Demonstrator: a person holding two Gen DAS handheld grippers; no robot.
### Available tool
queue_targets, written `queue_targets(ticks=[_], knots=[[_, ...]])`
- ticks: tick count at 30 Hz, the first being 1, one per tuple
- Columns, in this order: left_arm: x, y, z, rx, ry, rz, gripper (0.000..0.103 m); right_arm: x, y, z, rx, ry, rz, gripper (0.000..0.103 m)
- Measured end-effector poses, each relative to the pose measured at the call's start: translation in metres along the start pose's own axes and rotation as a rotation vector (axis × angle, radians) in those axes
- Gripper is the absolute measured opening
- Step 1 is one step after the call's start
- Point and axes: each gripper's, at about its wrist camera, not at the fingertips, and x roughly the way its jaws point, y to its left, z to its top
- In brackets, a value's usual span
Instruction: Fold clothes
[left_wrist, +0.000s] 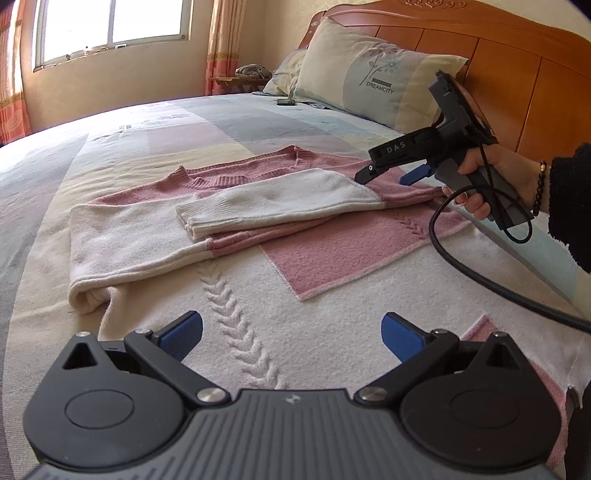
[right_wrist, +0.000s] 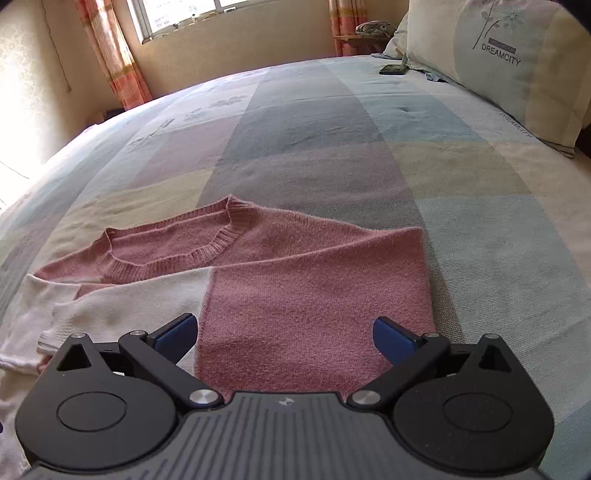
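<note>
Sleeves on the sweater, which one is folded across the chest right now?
The sleeve with the white cuff, lying across the pink sweater below the neckline. The other sleeve sits underneath at the left edge.

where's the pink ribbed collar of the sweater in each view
Left wrist: the pink ribbed collar sits upper middle, left of the right tool.
Right wrist: the collar sits left of centre, above the open tool.
Shared landmark: the DREAMCITY pillow, upper right in both.
</note>
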Motion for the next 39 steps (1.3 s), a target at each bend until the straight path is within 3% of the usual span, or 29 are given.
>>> queue_targets(ticks=[4,7,10,17,21,24,29,35,39], knots=[[0.004,-0.003,0.000,0.013,0.011,0.005,0.102,0.009,0.011,-0.008,-0.055,-0.031,-0.060,0.103],[0.001,-0.007,0.001,0.027,0.001,0.000,0.102,-0.018,0.008,-0.007,-0.022,-0.021,-0.002,0.103],[-0.006,-0.008,0.003,0.024,-0.018,-0.006,0.102,-0.074,0.013,-0.029,-0.042,-0.072,0.054,0.103],[-0.038,-0.028,0.008,0.036,-0.089,-0.038,0.102,-0.175,0.023,-0.152,-0.089,-0.026,0.125,0.103],[-0.051,-0.056,0.009,0.030,-0.088,-0.001,0.102,-0.179,0.037,-0.217,-0.151,-0.024,0.123,0.103],[-0.056,-0.075,-0.008,-0.015,-0.041,-0.036,0.102,-0.178,0.046,-0.252,-0.212,-0.079,0.097,0.103],[-0.043,-0.098,-0.046,-0.037,0.114,-0.014,0.102,-0.181,0.038,-0.262,-0.213,-0.156,0.127,0.103],[-0.047,-0.113,-0.078,0.005,0.090,0.071,0.102,-0.184,0.020,-0.280,-0.209,-0.274,0.219,0.103],[-0.056,-0.117,-0.086,0.009,0.077,0.106,0.102,-0.185,0.019,-0.281,-0.226,-0.276,0.230,0.103]])
